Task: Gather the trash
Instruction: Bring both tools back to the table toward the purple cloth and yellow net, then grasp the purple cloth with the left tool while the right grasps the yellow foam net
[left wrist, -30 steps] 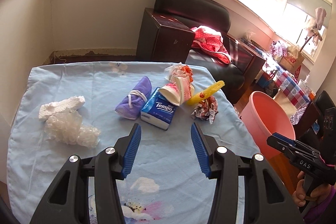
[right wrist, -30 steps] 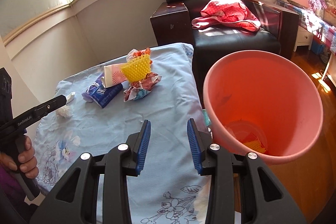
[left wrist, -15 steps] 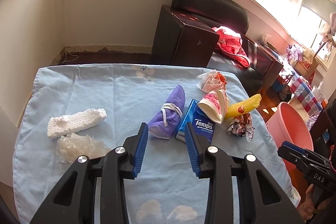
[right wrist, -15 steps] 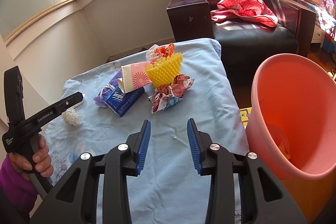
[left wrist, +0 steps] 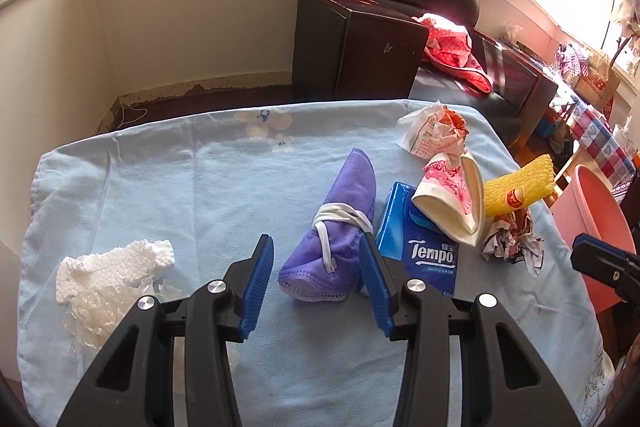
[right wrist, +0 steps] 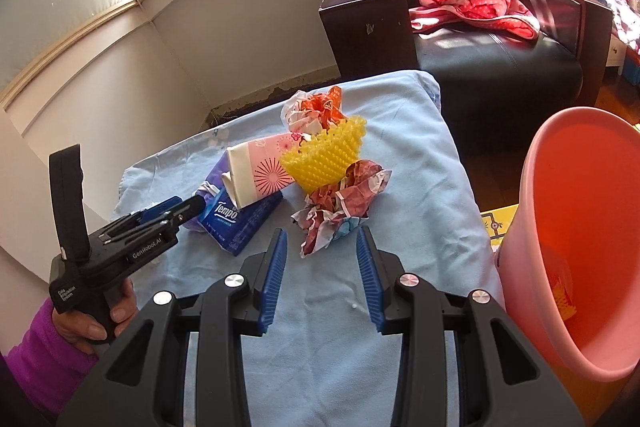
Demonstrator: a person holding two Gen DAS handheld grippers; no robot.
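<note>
Trash lay scattered over the blue tablecloth, while the pink bin stood off the table's right edge, already holding a few scraps at its bottom. Largest among the litter was the purple face mask, rolled and tied with its own straps; next came the Tempo tissue pack, the pink-printed paper cup crushed flat across it, the yellow foam net, the white foam chunk with clear plastic film beside it, the printed wrapper at the far edge, and the crumpled paper ball.

A second before, the left gripper had hung farther back over bare cloth; now it had come forward and down so that its blue pads bracketed the near end of the mask. Its jaws were opening, the mask between them but not yet pinched. The right gripper had swung away from the bin toward the paper ball, unclenched and empty, its width unchanged. By my reading, two pickups were being lined up together.

The bin's contents were too dim to name, the film's outline was hard to trace, and the tissue pack lay half covered by the cup.
</note>
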